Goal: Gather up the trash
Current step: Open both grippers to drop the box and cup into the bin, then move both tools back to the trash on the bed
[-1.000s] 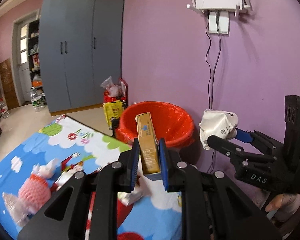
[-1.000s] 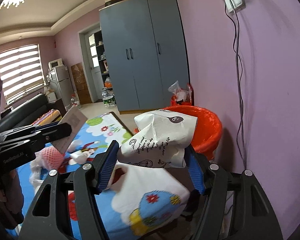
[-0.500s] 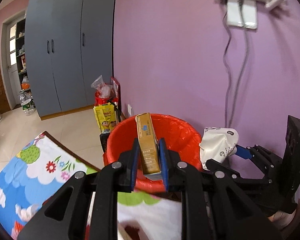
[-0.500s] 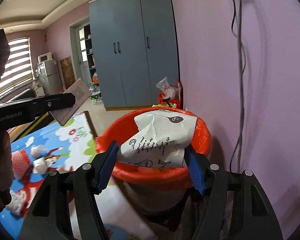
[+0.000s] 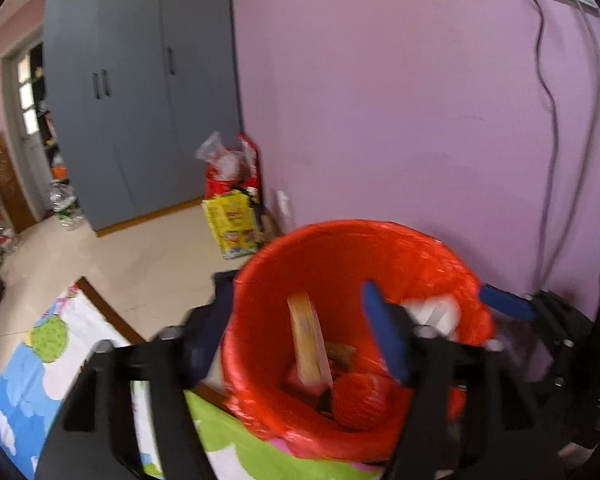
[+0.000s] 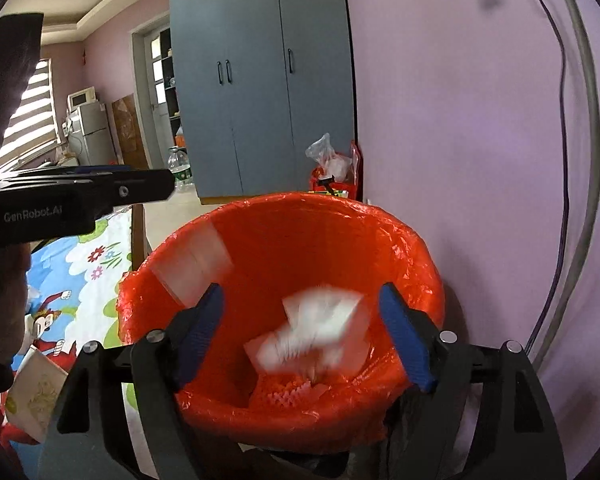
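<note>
Both grippers hover over a bin with a red liner point(image 5: 340, 229) point(image 6: 416, 248). My left gripper point(image 5: 296, 336) has its jaws opening; the yellow carton point(image 5: 309, 340) is loose between them, dropping into the bin, and shows as a blur point(image 6: 192, 265) in the right wrist view. My right gripper point(image 6: 304, 332) is opening too, and the white printed paper bag point(image 6: 316, 330) falls blurred below it, free of the pads. The bag point(image 5: 436, 312) also shows beside the right gripper's blue fingertip point(image 5: 508, 307). A red mesh ball point(image 5: 360, 400) lies in the bin. The left gripper point(image 6: 168, 184) is seen side-on.
The bin stands against a purple wall with hanging cables point(image 6: 564, 160). A cartoon-print mat point(image 5: 56, 356) covers the surface to the left. A yellow bag point(image 5: 234, 224) and a red bag point(image 6: 332, 172) sit by grey wardrobes point(image 6: 260, 80). A pale carton point(image 6: 36, 392) lies at lower left.
Both grippers moved forward and down over the bin. The left let go of the yellow carton and the right let go of the paper bag; both now fall into the bin.
</note>
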`<state>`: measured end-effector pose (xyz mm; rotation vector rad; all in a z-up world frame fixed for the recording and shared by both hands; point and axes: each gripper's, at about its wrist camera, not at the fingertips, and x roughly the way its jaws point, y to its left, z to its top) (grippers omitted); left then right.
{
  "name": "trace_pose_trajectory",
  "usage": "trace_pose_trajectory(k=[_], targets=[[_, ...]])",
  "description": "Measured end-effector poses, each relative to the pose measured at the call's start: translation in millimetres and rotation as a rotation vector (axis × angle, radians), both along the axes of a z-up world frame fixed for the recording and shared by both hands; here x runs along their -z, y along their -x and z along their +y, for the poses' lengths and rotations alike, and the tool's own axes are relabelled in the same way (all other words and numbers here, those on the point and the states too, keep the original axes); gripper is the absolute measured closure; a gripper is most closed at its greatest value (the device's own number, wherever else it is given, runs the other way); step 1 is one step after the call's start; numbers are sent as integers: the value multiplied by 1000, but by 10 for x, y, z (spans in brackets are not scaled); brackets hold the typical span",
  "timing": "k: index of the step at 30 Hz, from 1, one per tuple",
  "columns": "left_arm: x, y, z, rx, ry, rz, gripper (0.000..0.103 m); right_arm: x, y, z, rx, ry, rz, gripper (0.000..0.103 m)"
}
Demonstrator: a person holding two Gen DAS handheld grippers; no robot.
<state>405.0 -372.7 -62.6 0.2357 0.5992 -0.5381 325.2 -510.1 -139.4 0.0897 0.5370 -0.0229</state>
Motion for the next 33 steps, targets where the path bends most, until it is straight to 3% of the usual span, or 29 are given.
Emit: trace_pose_trajectory(k=[2,6,13,25,33], targets=[[-24,21,67,-10,-9,-11,33,1,60,-15,5,-8,-1,28],[-102,102,252,-71,-28,-36,16,-15,238,48,6,-28,1,28],[-323,562,744,-172,-102,-135,6,-157,693,342,-14,-66,2,28],[-332,1442,1905,-313,-64,-132,5,-150,1190,1120,-88,-107,63,28],[111,1584,2342,-316,-33,-2,5,-88,1210,1651,-151,-74,106,26]])
